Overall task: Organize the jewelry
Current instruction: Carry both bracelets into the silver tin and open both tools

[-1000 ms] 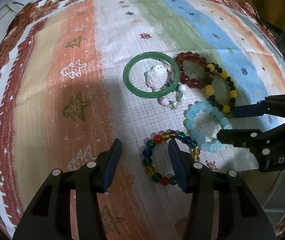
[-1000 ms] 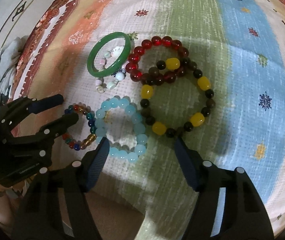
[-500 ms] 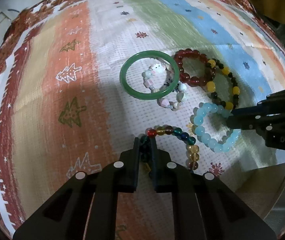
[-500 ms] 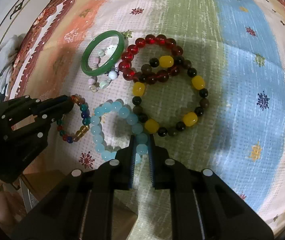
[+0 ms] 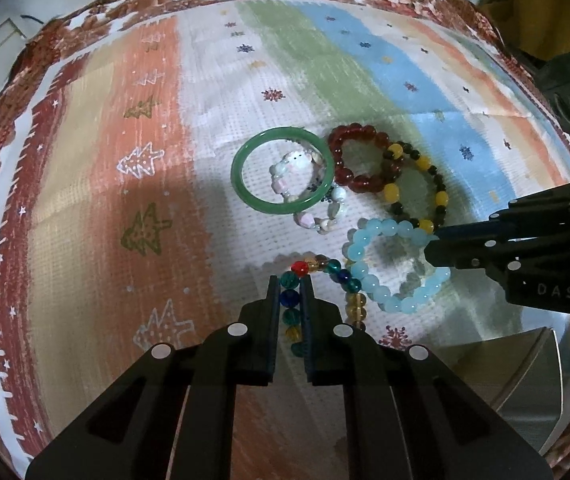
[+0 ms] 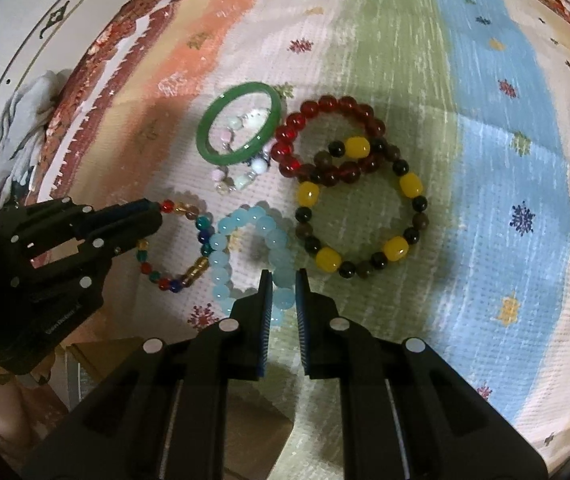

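Several bracelets lie close together on a striped cloth (image 5: pixel 165 80). My left gripper (image 5: pixel 289 284) is shut on the multicoloured bead bracelet (image 5: pixel 289 298), which also shows in the right wrist view (image 6: pixel 201 224). My right gripper (image 6: pixel 284 280) is shut on the light blue bead bracelet (image 6: pixel 221 248), which also shows in the left wrist view (image 5: pixel 365 272). A green bangle (image 5: pixel 245 188) lies over a pale pink-and-white bead bracelet (image 5: pixel 317 220). A dark red bead bracelet (image 5: pixel 341 152) overlaps a yellow-and-black bead bracelet (image 5: pixel 441 198).
The cloth has a red flowered border (image 5: pixel 13 128) at its left and far edges. A metal-edged box or tray (image 5: pixel 525 368) sits off the near edge of the cloth. A crumpled white cloth (image 6: pixel 33 96) lies beyond the left border.
Both grippers went from open to shut. The left closed on the multicoloured bracelet and the right closed on the light blue one. Both bracelets have shifted slightly toward the near edge.
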